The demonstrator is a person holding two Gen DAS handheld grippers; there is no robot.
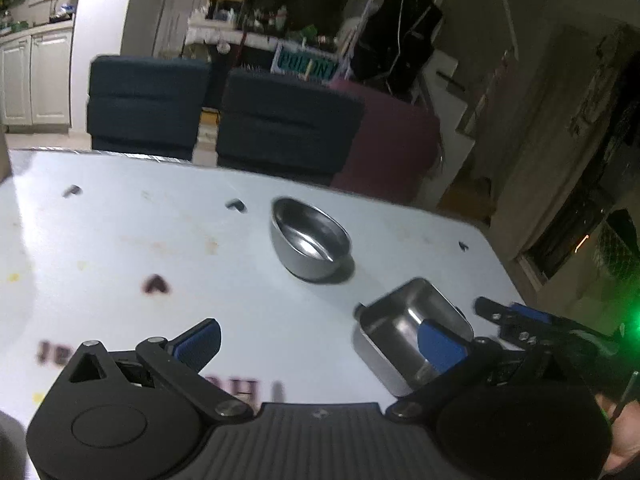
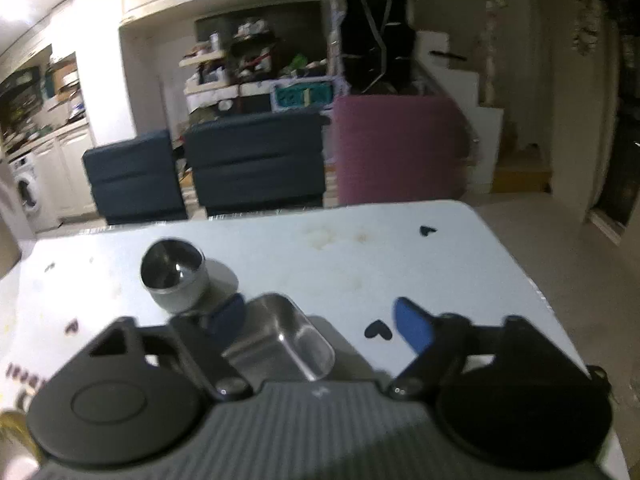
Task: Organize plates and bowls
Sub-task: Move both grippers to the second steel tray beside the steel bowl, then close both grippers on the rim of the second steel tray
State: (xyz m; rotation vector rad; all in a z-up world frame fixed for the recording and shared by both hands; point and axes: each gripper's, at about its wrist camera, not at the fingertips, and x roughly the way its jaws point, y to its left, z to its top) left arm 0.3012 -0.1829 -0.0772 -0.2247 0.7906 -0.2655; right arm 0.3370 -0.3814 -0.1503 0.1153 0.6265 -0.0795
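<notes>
Tongs: right tongs (image 2: 320, 322) spread around the square steel dish (image 2: 286, 336), not pinching it; left tongs (image 1: 320, 342) gape beside it over the surface (image 1: 120, 240).

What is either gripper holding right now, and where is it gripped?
Nothing is held. The left gripper and right gripper are both open; the square steel bowl sits on the table between the right fingers, ungripped.

Pale surface (image 1: 120, 240) with faint stains, small dark heart-shaped marks (image 1: 157, 285) and mirrored lettering near the tool. Two steel vessels rest on it: a round bowl (image 1: 310, 238) ahead of the left tool, and a rectangular steel container (image 1: 412, 332) nearer, apart from the bowl.
</notes>
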